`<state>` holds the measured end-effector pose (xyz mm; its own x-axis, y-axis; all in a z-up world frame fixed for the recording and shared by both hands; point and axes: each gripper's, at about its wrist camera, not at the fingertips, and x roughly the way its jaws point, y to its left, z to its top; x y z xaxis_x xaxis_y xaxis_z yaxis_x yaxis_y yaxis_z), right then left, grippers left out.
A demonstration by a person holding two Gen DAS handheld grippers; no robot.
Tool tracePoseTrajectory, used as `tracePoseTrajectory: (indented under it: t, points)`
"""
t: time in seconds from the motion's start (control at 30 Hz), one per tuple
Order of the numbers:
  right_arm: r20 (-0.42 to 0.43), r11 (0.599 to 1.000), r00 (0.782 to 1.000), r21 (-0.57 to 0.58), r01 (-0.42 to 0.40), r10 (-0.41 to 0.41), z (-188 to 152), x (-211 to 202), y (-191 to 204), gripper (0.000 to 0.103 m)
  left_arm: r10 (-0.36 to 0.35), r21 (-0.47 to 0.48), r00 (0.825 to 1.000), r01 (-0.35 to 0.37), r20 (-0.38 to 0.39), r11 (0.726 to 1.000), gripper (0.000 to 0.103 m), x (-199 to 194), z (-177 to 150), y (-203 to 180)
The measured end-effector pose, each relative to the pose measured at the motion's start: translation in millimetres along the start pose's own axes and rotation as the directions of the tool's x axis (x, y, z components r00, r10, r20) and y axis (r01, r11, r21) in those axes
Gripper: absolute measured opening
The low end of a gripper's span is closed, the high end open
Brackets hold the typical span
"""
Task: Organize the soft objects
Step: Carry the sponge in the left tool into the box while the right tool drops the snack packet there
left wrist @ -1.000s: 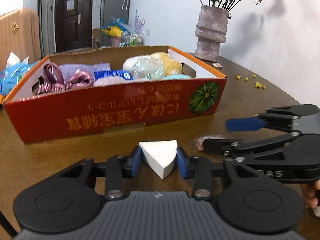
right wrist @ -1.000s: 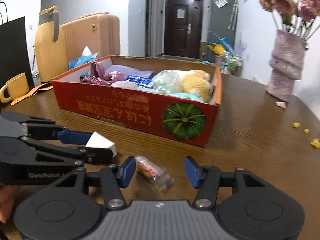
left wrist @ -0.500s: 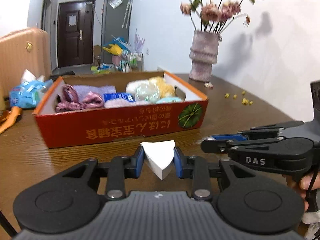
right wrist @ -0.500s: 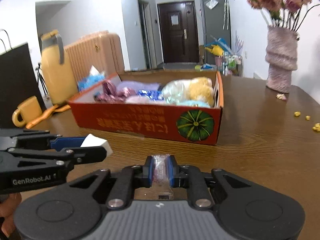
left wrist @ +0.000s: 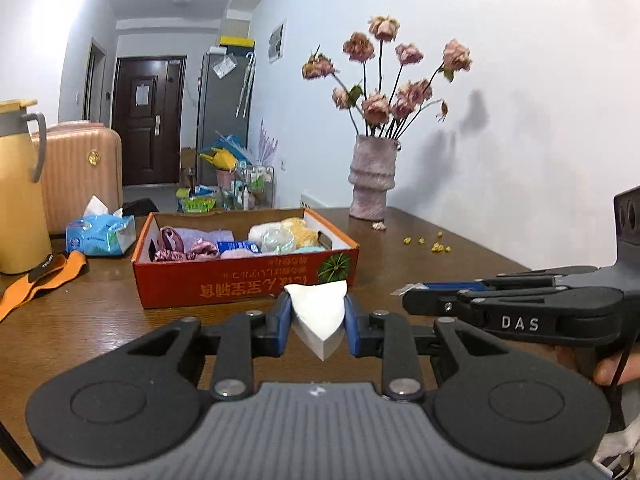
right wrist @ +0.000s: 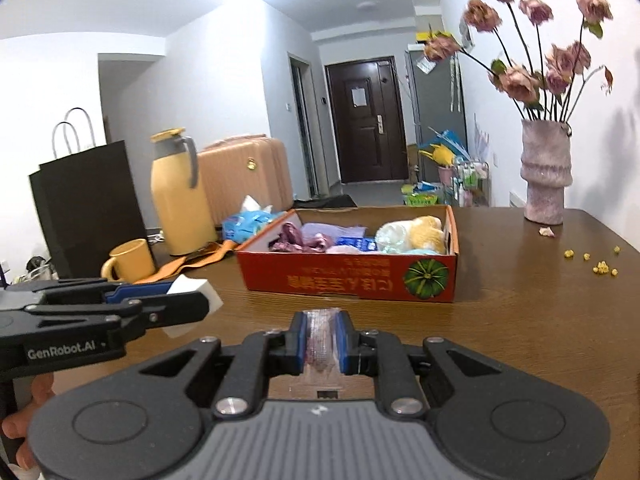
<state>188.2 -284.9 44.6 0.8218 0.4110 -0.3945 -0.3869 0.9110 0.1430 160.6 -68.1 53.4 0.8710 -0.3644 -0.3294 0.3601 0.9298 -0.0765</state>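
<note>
Left tongs (left wrist: 316, 322): we have them on a white foam wedge (left wrist: 318, 314), blue pads against both flanks, jaws closing a touch more on it, point of the wedge hanging down at lower centre of the left wrist view. Right tongs (right wrist: 323, 342): clamped narrow on a small clear-wrapped packet (right wrist: 320, 344), pinkish inside, at lower centre of the right wrist view; exact contents we cannot tell. Both loads are clear of the counter (left wrist: 100, 320).

Step in hand, as we judge it: carry both pieces to the red cardboard box (left wrist: 244, 284), centre of both views, and set them inside.

Box contents, left to right: purple satin fabric (left wrist: 176, 246), lilac cloth, blue packet, clear bag, yellow plush (left wrist: 298, 232). It looks well filled; the front strip behind the near wall appears least crowded.

Notes for doing it well:
- We should squeeze the wedge no harder; foam deforms and may spring out skewed.
- Clear the near wall of the box before lowering, or a load will catch the rim.
- The tongs sit side by side; we would release one at a time to avoid a clash.
- The packet's wrapper is slick, so we would lower it onto the contents before opening.
</note>
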Motion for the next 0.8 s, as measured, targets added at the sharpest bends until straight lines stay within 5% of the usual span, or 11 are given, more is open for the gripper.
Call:
tracePoseTrajectory:
  t: [0.43, 0.6, 0.8]
  points:
    - [0.045, 1.000, 0.999, 0.008, -0.008, 0.008, 20, 8, 0, 0.015, 0.003, 0.007, 1.000, -0.003, 0.019, 1.000, 0.028, 12, 19, 22]
    - [0.048, 0.996, 0.997, 0.066, -0.059, 0.056, 71, 66, -26, 0.015, -0.030, 0.017, 1.000, 0.030, 0.002, 0.999, 0.029, 75, 64, 53]
    - [-0.015, 0.975, 0.998, 0.215, -0.063, 0.068, 137, 183, -75, 0.015, -0.008, -0.004, 0.994, 0.007, -0.107, 1.000, 0.030, 200, 119, 108]
